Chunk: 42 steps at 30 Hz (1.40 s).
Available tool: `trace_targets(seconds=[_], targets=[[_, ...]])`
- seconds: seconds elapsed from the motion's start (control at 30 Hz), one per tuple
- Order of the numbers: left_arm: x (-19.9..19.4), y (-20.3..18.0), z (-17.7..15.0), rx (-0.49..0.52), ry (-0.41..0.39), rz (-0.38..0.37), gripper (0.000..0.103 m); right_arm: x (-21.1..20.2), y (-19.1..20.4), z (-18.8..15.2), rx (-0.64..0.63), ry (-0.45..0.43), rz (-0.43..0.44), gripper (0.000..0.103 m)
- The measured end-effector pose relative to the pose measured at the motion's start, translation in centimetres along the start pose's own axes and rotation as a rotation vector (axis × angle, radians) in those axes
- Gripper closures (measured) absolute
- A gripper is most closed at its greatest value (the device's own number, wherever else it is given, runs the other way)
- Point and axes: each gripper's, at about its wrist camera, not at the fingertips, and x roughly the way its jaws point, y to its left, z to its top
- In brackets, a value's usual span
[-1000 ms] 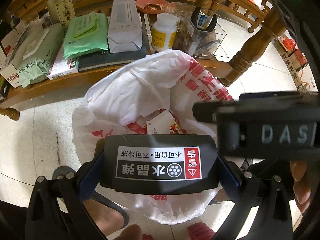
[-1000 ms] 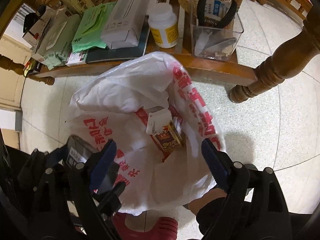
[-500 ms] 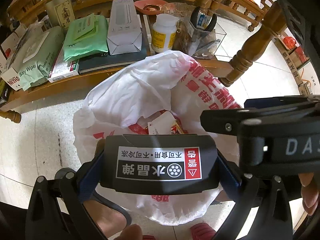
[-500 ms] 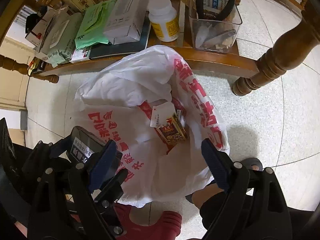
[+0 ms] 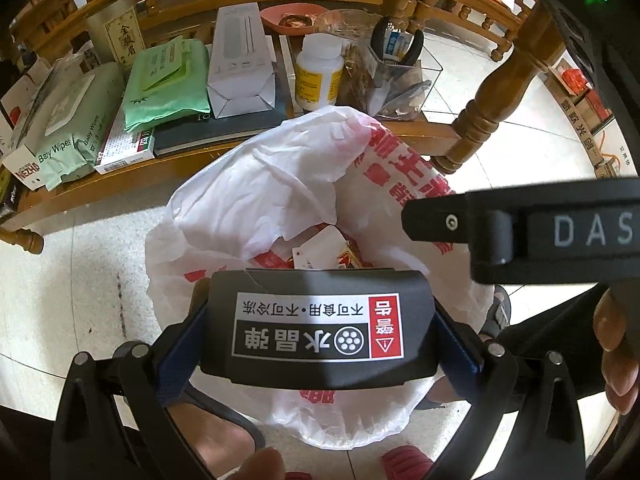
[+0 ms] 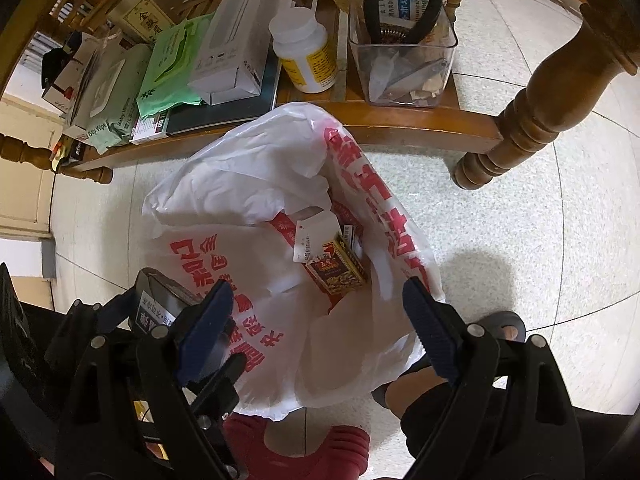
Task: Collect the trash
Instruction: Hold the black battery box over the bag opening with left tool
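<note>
Pale speckled floor (image 6: 500, 240) under a low wooden table (image 6: 400, 120). Left gripper (image 5: 320, 328) clenched across a black box (image 5: 316, 324) with a white, black and red label, held just above the mouth of a white plastic bag (image 6: 256, 184) with red print. Right gripper (image 6: 316, 320) released, blue pads wide apart and empty, over the same bag. Inside the bag, a red and gold carton (image 6: 336, 268) and a white box (image 6: 314, 232). On the table beyond: white pill bottle (image 6: 304, 52), green wipes pack (image 6: 172, 68), clear container (image 6: 404, 56) with pliers.

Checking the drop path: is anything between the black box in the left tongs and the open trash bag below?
Nothing visible. The black box, clamped in the left tongs, hangs above the bag's open mouth; only a small red carton lies inside.
</note>
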Motion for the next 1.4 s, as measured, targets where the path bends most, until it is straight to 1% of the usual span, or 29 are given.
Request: trace_targets(seconds=[0.1,0.17,0.27,0.33,0.4,0.43,0.5,0.7,0.97,1.13,1.2,1.27,1.3,1.37,1.4], targets=[[0.3,0.2,-0.1,-0.002,0.011,0.019,0.006,-0.1,-0.1,0.0,0.005,-0.001,0.002,0.019],[0.0,0.3,-0.1,-0.003,-0.005,0.01,0.006,-0.1,-0.2,0.1,0.009,-0.002,0.002,0.019],[-0.4,-0.1,0.1,0.01,-0.022,0.02,0.006,-0.2,-0.2,0.1,0.013,-0.006,0.0,0.019],[-0.6,-0.5,0.1,0.031,-0.037,0.041,0.006,-0.3,-0.3,0.0,0.015,-0.006,-0.002,0.019],[-0.5,-0.7,0.0,0.046,-0.034,0.06,0.006,-0.4,-0.4,0.0,0.018,-0.005,0.0,0.019],[-0.3,-0.8,-0.1,0.059,-0.033,0.083,0.006,-0.4,-0.5,-0.1,0.019,-0.004,0.001,0.019],[0.0,-0.8,-0.3,0.063,-0.022,0.093,0.006,-0.4,-0.5,-0.2,0.014,0.003,0.003,0.019],[-0.2,-0.5,0.0,0.036,-0.033,0.059,0.006,-0.3,-0.5,-0.5,0.011,0.027,0.023,0.019],[-0.2,-0.6,0.0,0.042,-0.035,0.054,0.006,0.2,0.4,-1.0,-0.031,0.069,0.055,0.019],[-0.5,-0.8,0.0,0.051,-0.048,0.054,0.006,0.6,0.5,-0.9,-0.031,0.08,0.048,0.019],[-0.6,-0.9,0.1,0.049,-0.047,0.042,0.006,0.7,0.6,-1.0,-0.034,0.085,0.039,0.019],[-0.4,-1.0,0.0,0.06,-0.048,0.045,0.006,0.6,0.4,-1.0,-0.011,0.111,0.085,0.019],[-0.3,-0.8,0.0,0.05,-0.045,0.044,0.006,0.5,0.4,-1.0,-0.016,0.116,0.093,0.019],[-0.3,-0.7,0.1,0.042,-0.036,0.039,0.006,0.4,1.1,-1.3,-0.069,0.118,0.061,0.018],[-0.3,-0.8,0.1,0.046,-0.037,0.041,0.006,0.4,1.2,-1.3,-0.074,0.117,0.06,0.018]])
